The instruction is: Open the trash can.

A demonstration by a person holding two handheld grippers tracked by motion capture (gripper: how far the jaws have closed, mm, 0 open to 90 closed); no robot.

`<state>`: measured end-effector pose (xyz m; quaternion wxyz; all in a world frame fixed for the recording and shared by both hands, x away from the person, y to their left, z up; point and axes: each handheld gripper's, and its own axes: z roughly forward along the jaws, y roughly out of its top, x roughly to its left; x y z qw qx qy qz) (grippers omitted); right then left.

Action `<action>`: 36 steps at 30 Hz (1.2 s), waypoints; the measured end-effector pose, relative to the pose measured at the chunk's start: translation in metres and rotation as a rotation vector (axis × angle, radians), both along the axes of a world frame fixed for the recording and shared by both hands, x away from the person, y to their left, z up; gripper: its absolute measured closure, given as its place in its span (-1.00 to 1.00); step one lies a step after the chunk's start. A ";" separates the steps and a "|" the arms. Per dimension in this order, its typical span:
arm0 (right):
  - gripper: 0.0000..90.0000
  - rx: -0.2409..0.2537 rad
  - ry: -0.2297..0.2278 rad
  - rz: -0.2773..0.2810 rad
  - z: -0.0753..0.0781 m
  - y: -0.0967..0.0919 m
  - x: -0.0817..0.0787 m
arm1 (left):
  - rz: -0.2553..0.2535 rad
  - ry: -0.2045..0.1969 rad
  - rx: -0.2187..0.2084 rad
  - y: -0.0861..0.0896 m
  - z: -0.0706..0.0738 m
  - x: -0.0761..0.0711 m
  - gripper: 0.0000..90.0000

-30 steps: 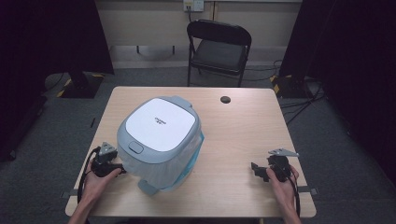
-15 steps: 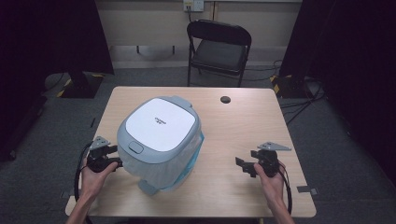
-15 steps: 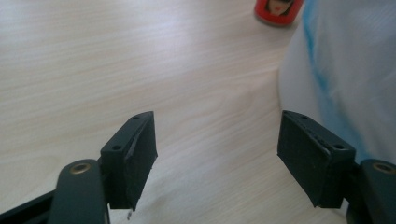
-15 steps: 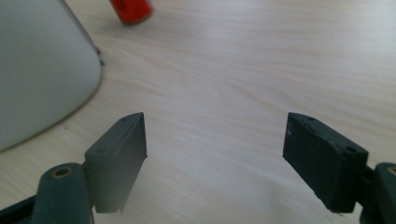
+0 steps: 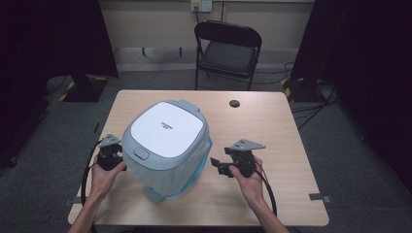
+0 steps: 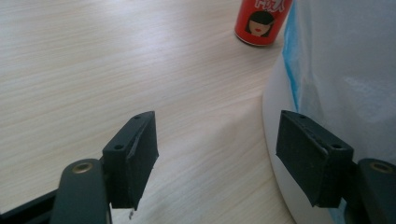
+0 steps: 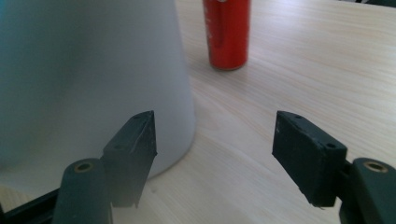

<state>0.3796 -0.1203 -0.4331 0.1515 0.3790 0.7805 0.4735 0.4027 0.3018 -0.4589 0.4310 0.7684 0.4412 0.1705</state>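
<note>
A pale wooden table [image 5: 272, 126] stands in a dark room, with a lidded white bin [image 5: 165, 145] on its left half. The left gripper [image 5: 109, 153] is just beside it, jaws wide and empty. The right gripper [image 5: 228, 162], jaws just narrowing on nothing, nears its other side. Grasping seems still ahead.

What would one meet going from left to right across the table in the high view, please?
Left gripper → white and grey lidded bin → right gripper → small black disc, farther back on the table.
</note>
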 end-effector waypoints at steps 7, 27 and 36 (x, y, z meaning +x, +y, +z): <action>-0.35 -0.028 -0.019 0.018 -0.004 0.014 -0.004 | -0.019 -0.013 -0.032 -0.006 0.000 -0.003 -0.17; -0.11 -0.006 -0.057 -0.062 -0.008 -0.002 -0.015 | -0.119 -0.019 -0.064 -0.041 0.004 -0.022 0.07; -0.05 0.014 -0.029 -0.132 -0.008 -0.022 -0.014 | -0.147 0.003 -0.069 -0.066 0.004 -0.021 0.23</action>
